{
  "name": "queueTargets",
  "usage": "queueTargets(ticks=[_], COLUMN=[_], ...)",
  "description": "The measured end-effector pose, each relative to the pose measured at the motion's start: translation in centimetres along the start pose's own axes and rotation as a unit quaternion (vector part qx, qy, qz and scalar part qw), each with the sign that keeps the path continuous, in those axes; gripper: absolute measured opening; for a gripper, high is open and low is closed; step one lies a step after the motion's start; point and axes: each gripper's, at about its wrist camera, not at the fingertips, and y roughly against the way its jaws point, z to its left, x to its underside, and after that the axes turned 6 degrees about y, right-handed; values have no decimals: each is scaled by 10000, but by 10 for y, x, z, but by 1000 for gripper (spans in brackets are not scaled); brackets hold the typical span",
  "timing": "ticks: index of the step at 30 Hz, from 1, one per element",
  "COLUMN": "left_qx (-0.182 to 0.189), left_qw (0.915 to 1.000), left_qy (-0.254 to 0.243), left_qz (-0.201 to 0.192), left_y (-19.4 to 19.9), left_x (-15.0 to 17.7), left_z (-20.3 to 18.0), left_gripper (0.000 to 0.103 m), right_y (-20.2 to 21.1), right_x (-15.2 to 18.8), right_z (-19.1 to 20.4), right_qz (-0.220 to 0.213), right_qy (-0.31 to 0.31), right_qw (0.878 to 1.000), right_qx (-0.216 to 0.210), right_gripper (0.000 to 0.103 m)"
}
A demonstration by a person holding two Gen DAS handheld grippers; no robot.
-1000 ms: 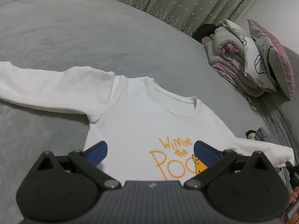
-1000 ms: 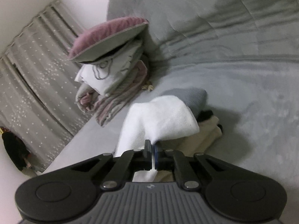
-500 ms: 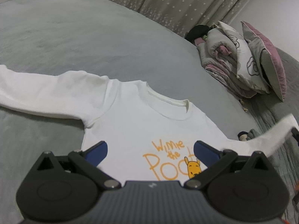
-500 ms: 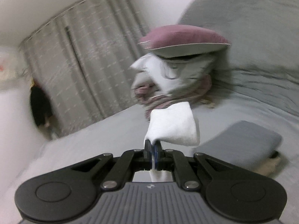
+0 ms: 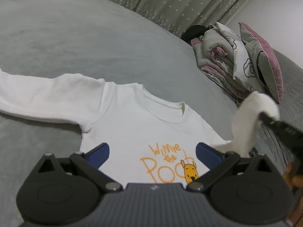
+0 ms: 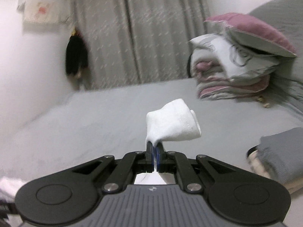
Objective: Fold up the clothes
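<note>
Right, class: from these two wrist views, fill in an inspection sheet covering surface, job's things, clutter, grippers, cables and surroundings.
Surface: grey bed cover, mostly smooth.
Job's things: white sweatshirt lies front up, one sleeve spread flat; other sleeve cuff lifted.
Clutter: stacked pillows and bedding; folded grey garment.
Grippers: left gripper open above the sweatshirt; right gripper shut on the cuff.
Cables: nothing seen.
Surroundings: grey star-print curtains, white wall.

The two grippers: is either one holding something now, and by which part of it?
The right gripper is shut on the white sweatshirt, pinching its sleeve near the cuff, lifted above the bed. The left gripper is open and holds nothing.
</note>
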Motion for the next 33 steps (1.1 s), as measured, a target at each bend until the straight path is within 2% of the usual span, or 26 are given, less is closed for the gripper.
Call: queueTargets(ticks=[7, 12, 17, 21, 23, 28, 31, 33], left_qx=[-47, -144, 235, 739, 898, 1141, 1063, 912], left_qw=[9999, 9992, 9970, 9911, 9867, 9761, 9793, 9836], left_qy=[150, 378, 735, 1093, 1331, 1820, 1694, 1536], left_qz=[-20, -21, 34, 153, 258, 338, 300, 256], left_y=[-3, -11, -21, -36, -47, -68, -75, -79], left_x=[-4, -7, -7, -2, 3, 8, 5, 3], left_z=[10, 24, 35, 45, 52, 69, 67, 61], left_gripper=[100, 90, 90, 90, 90, 90, 89, 85], right_y=[-38, -61, -79, -74, -70, -62, -57, -57], right_x=[42, 72, 101, 98, 96, 90, 86, 86], right_z=[53, 83, 94, 72, 60, 29, 11, -5], right_qz=[543, 826, 1057, 1064, 1058, 1043, 1032, 1018], right_qy=[504, 855, 941, 748, 641, 370, 207, 44], right_qw=[9969, 9918, 9876, 9855, 9838, 9770, 9713, 9745], right_qx=[-263, -474, -684, -1088, -1299, -1823, -2135, -1999], right_gripper=[6, 6, 7, 16, 26, 30, 35, 37])
